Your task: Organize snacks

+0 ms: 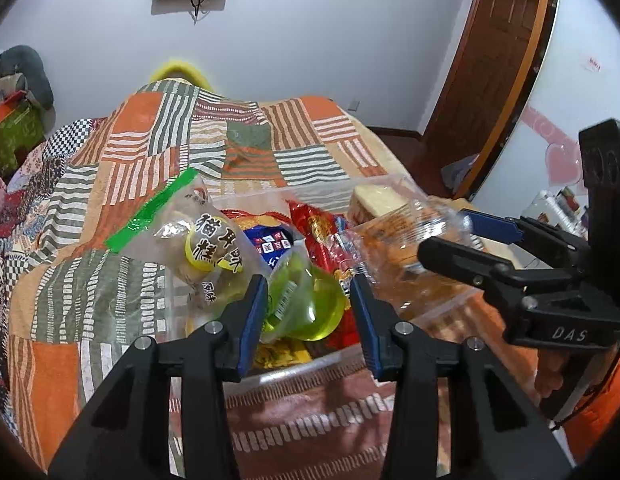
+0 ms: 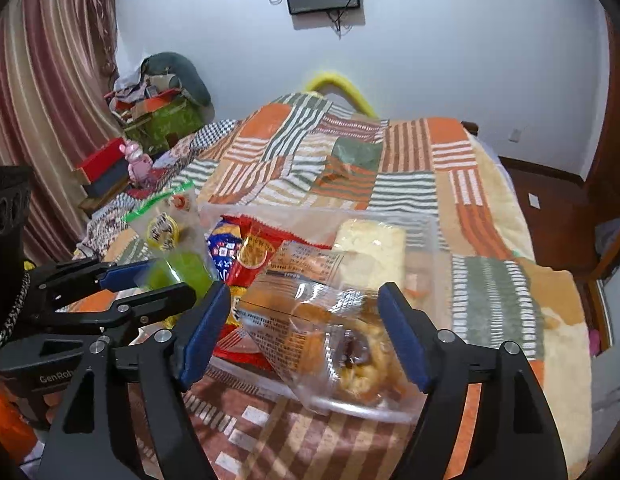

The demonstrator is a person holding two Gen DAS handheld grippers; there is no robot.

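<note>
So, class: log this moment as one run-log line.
left gripper: open around green jelly cup | right gripper: open around clear pastry bag | clear bin: holds snacks

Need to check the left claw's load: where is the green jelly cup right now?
In the left wrist view the green jelly cup sits between the left claw fingers, over the clear bin's near rim, right of the green-sealed cake bag.

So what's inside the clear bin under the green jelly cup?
Under the green jelly cup in the clear bin: a red snack packet, blue packet, yellow wrapper. Deeper layers are covered.

Home bedroom: quilted bed (image 2: pixel 390 168), curtains (image 2: pixel 42 92).
</note>
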